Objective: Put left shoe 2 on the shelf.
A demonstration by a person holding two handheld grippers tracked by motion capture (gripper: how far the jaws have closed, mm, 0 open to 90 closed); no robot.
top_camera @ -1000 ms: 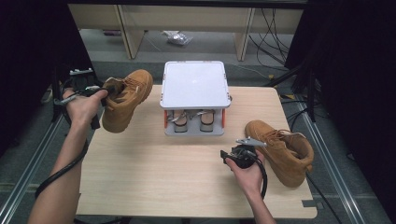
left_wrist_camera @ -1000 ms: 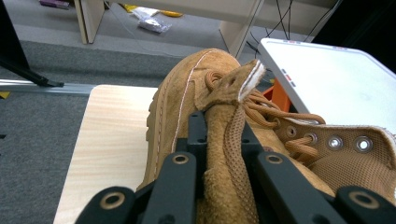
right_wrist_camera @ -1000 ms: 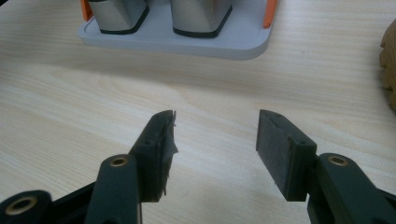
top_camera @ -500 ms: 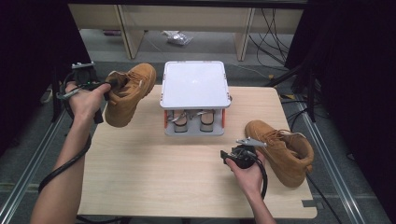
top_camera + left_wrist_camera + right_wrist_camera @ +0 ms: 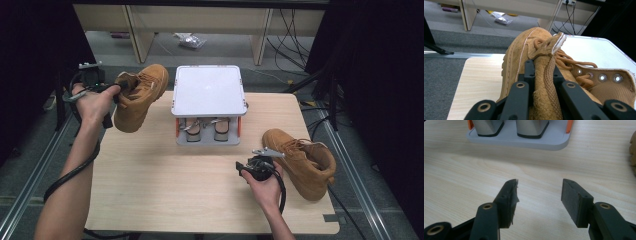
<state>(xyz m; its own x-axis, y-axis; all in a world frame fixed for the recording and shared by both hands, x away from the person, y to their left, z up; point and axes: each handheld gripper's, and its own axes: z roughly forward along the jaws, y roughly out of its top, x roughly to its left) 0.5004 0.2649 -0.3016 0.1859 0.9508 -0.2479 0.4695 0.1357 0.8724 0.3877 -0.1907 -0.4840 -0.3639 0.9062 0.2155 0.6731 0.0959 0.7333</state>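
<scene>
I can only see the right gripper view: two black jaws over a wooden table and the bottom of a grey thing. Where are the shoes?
Observer: One tan boot lies on its side on the table, just right of the right gripper.
Operator: Is that gripper holding it?
Observer: No. In the high view the right gripper sits beside the boot, jaws open with nothing between them.
Operator: Is there another boot?
Observer: Yes. The left gripper is shut on the other boot, holding it in the air over the table's left edge.
Operator: What part does it pinch?
Observer: The boot's tongue, seen between the jaws in the left gripper view.
</scene>
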